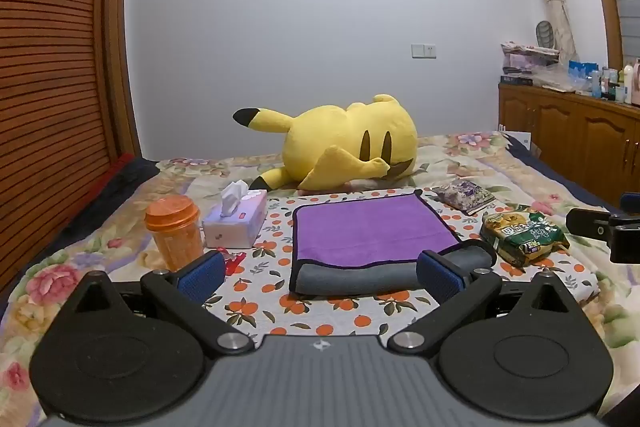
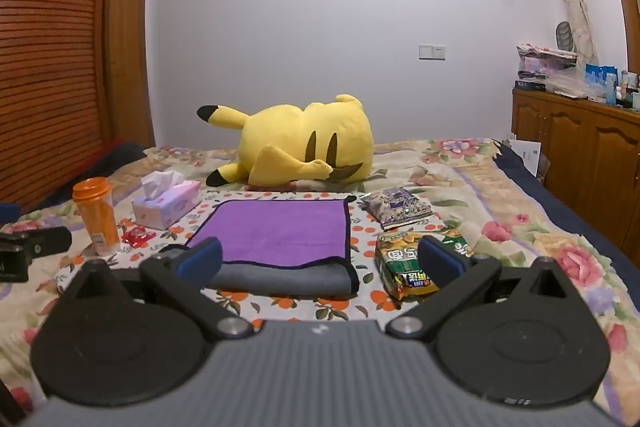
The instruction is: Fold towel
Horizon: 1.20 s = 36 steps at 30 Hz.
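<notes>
At your far left on the bed [image 1: 472, 155] stands an orange cup [image 1: 175, 233] with an orange lid, and just beside it to the right sits a pink tissue box [image 1: 236, 221] with a tissue sticking up. A small red wrapper [image 2: 137, 236] lies in front of those two, on the orange-print cloth [image 1: 328, 315] spread over the floral bedcover.

Your left tool [image 1: 320, 273] is spread wide and holds nothing; its blue pads sit low over the near edge of the cloth, the right pad overlapping the towel's near right corner in the view.

The towel [image 1: 370, 227] lies flat in the middle of the cloth, purple side up with a dark border, its near edge turned over to show a grey band. Behind it a yellow plush toy [image 1: 344, 147] lies on its side.

Your right tool [image 2: 320, 263] is also wide and empty, hanging over the towel's near right part. Right of the towel lie a green snack bag [image 1: 522, 237] near you and a purple packet [image 1: 464, 195] farther back. A wooden cabinet [image 2: 580, 143] lines the right wall.
</notes>
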Available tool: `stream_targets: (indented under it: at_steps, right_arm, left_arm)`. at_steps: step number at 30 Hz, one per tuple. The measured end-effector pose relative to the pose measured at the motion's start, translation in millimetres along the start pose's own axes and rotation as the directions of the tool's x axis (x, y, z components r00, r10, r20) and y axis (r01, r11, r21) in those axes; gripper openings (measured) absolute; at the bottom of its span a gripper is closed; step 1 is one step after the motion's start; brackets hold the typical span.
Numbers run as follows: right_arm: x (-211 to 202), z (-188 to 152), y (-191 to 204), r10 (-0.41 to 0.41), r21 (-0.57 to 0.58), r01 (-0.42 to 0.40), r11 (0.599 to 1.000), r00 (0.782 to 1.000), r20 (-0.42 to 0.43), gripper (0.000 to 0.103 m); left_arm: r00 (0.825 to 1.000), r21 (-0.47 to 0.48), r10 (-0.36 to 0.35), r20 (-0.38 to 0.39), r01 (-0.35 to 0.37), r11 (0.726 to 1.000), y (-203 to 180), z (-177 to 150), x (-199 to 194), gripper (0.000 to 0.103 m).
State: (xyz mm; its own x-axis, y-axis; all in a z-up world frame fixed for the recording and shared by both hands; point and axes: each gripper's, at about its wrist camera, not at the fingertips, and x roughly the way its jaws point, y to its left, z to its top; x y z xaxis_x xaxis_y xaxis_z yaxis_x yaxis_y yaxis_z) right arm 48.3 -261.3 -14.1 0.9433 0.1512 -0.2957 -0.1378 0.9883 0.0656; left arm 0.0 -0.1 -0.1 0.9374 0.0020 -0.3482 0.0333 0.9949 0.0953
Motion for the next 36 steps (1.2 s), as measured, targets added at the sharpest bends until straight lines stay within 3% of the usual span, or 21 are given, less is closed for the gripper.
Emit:
stream_targets:
  at_steps: [36]
  right_arm:
    - [0.1,1.5,-0.5,0.003,0.007,-0.003,1.000,1.000,0.005,0.103]
  left_arm:
    - [1.000,0.001,0.001,0.006,-0.001,1.000,0.0,-0.1,-0.1,0.103]
